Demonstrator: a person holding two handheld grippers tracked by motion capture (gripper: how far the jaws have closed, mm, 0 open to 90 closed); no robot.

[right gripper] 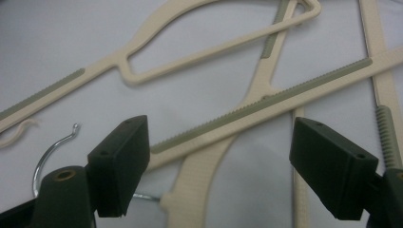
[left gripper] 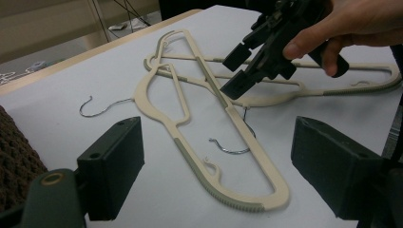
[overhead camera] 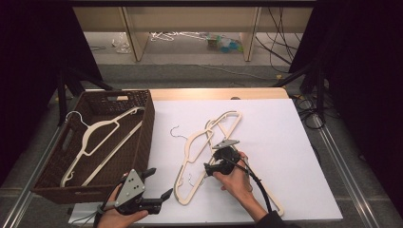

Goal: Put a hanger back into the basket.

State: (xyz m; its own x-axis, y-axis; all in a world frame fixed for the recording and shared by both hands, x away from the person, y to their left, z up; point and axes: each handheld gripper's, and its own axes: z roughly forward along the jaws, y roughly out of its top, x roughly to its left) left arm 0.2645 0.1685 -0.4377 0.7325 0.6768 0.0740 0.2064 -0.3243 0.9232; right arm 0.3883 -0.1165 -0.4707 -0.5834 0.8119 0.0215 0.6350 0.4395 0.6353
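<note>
White sheeting covers the table (overhead camera: 294, 142), with dark curtains on both sides and cables on the floor beyond. A heap of cream hangers (overhead camera: 199, 156) lies on the sheet right of a brown wicker basket (overhead camera: 142, 128), which already holds one hanger (overhead camera: 102, 137). The right gripper (overhead camera: 219, 159) hovers directly over the heap, jaws apart and empty; in its own view a ribbed hanger bar (right gripper: 266, 102) runs slantwise between the jaws, so closing there looks like the likely next grab. The left gripper (overhead camera: 159, 183), jaws also apart and empty, waits at the table's near edge just right of the basket, farther from the heap. Crossed hangers and a loose wire hook (left gripper: 230, 147) may snag when one is lifted.
</note>
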